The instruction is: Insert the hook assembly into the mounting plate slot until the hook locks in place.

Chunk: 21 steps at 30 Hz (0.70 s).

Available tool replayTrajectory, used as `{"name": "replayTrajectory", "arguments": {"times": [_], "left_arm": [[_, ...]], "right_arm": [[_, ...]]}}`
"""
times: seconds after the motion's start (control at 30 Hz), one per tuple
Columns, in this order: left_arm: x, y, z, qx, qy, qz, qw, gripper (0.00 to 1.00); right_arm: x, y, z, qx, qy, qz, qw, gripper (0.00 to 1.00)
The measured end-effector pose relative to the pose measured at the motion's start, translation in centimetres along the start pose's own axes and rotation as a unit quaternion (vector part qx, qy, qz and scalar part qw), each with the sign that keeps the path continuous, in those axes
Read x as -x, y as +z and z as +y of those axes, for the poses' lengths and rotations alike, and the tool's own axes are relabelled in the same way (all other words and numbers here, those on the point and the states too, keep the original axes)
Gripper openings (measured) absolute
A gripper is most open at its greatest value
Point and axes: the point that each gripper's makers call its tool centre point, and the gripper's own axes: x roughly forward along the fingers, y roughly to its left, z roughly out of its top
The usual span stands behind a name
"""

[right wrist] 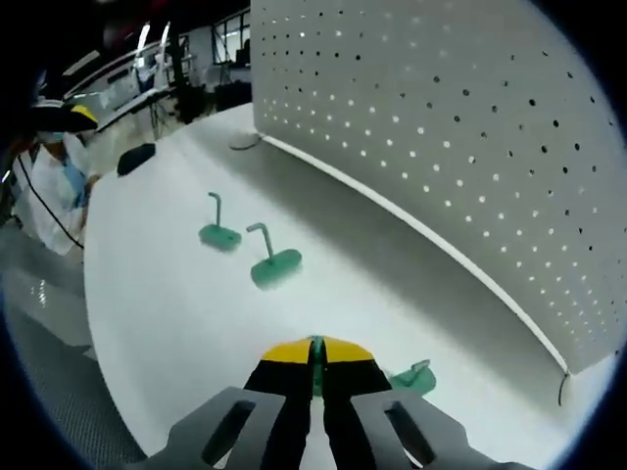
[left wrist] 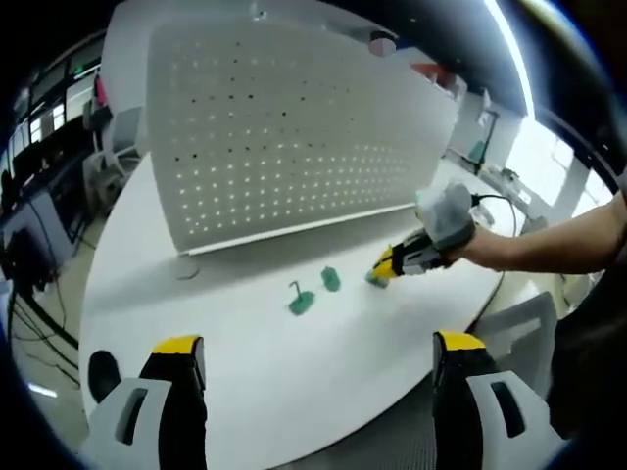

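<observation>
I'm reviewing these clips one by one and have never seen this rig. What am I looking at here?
A person carries a hand-held gripper in each hand; a fisheye camera rides on each. In the left gripper view, the left hand-held gripper is open over the white table. The right hand-held gripper reaches in, its tip at a green hook. Two more green hooks lie before an upright white pegboard. In the right gripper view, the jaws look shut with green showing between them; what they hold is unclear.

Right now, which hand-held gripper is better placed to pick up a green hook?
Right. The right hand-held gripper is down at the table beside a green hook, its jaws close together. The left hand-held gripper hangs back, open, far from the hooks.
</observation>
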Motion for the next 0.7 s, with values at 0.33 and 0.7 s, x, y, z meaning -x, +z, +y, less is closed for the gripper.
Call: {"name": "replayTrajectory", "arguments": {"times": [0.33,0.7], "left_arm": [[0.1,0.6,-0.4,-0.006,-0.002,-0.005,1.0,0.98],[0.1,2.1,-1.2,-0.022,-0.009,-0.019,0.9995,0.95]], "right_arm": [[1.4,1.5,-0.7,-0.023,-0.004,-0.025,0.9994,0.0],[4.9,6.2,-1.9,-0.015,-0.028,-0.098,0.9947,0.0]]}}
